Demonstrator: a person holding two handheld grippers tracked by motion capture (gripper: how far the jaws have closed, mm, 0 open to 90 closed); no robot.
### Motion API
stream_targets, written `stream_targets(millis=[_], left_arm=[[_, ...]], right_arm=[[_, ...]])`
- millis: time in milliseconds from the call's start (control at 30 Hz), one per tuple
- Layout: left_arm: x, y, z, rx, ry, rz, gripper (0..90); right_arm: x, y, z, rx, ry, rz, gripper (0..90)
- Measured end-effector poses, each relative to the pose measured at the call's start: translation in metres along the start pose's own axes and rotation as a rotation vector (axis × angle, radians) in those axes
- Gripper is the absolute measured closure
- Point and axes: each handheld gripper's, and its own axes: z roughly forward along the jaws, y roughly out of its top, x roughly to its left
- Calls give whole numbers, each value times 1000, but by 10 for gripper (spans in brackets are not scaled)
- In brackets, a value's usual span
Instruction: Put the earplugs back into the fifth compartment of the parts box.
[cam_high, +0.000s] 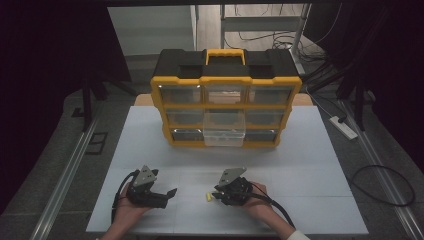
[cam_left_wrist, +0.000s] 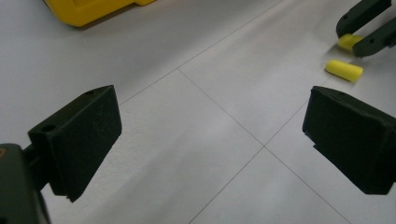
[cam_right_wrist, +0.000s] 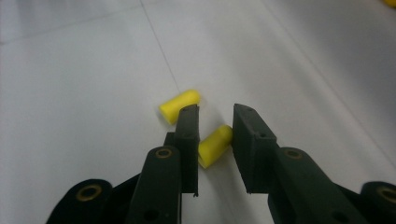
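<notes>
Right tongs (cam_right_wrist: 215, 123) around yellow earplug (cam_right_wrist: 214, 145)

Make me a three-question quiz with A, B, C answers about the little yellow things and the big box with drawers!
1. Where is the small yellow foam plug that is being picked up?
A. Between the jaws of the right gripper
B. On top of the drawer box
C. In the left gripper

2. How many yellow foam plugs are on the white table?
A. One
B. Two
C. Five

3. Which drawer of the yellow and black plastic drawer box is pulled out?
A. The top left one
B. None
C. The clear bottom middle drawer

Answers:
1. A, the right gripper view shows the jaws pressed on its sides.
2. B, a second loose yellow foam plug lies just beside the gripped one.
3. C, in the high view it sticks out in front of the others.
</notes>
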Motion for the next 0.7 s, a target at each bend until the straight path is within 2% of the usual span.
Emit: stream_targets(millis=[233,367,500,533,700], left_arm=[[0,0,0,-2,0,0,46],[0,0,1,-1,-1,0,46],[0,0,1,-2,-1,0,46],[0,0,1,-2,-1,0,46],[0,0,1,-1,-2,0,46]], right_arm=[[-3,3,-12,-65,-7,24,730],[-3,6,-23,-129,-3,36,736],[-4,9,-30,-163,0,41,736],[-4,11,-35,-190,3,44,736],[-5,15,-46,-245,2,56,736]])
